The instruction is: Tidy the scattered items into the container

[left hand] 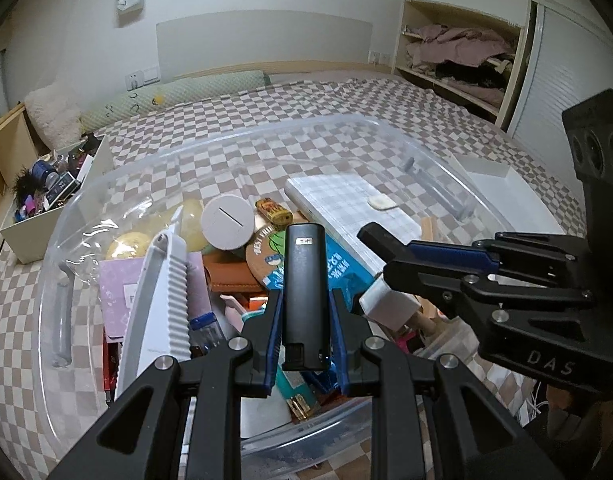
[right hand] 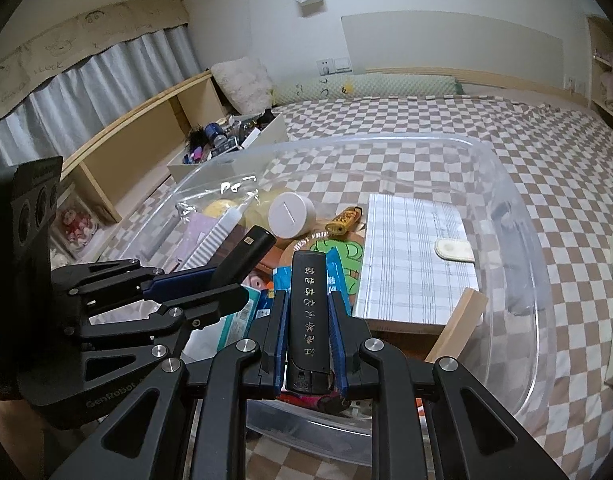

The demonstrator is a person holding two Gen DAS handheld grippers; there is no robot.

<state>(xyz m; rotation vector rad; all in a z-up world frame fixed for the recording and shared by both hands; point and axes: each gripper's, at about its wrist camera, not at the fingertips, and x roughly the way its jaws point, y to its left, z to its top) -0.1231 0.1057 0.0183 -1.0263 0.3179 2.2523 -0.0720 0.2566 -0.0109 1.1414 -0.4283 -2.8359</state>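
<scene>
Grippers over the clear plastic container [left hand: 386, 128]: left gripper [left hand: 306, 300] clamps a plain black lighter [left hand: 305, 280], right gripper [right hand: 308, 312] clamps a black lighter with gold lettering [right hand: 309, 304] — each long axis along its fingers, pointing forward and down at the clutter just beyond; both equally near.

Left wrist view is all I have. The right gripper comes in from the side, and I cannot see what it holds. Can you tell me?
Observer: The right gripper is shut on a black stick with a line of pale characters printed along it.
Operator: Is it over the container?
Observer: Yes. The right wrist view shows it above the near rim of the clear container.
Operator: How does my own item look from there?
Observer: The black bar in the left gripper is apart from the stick, and its tip slants up toward the white round tub.
</scene>
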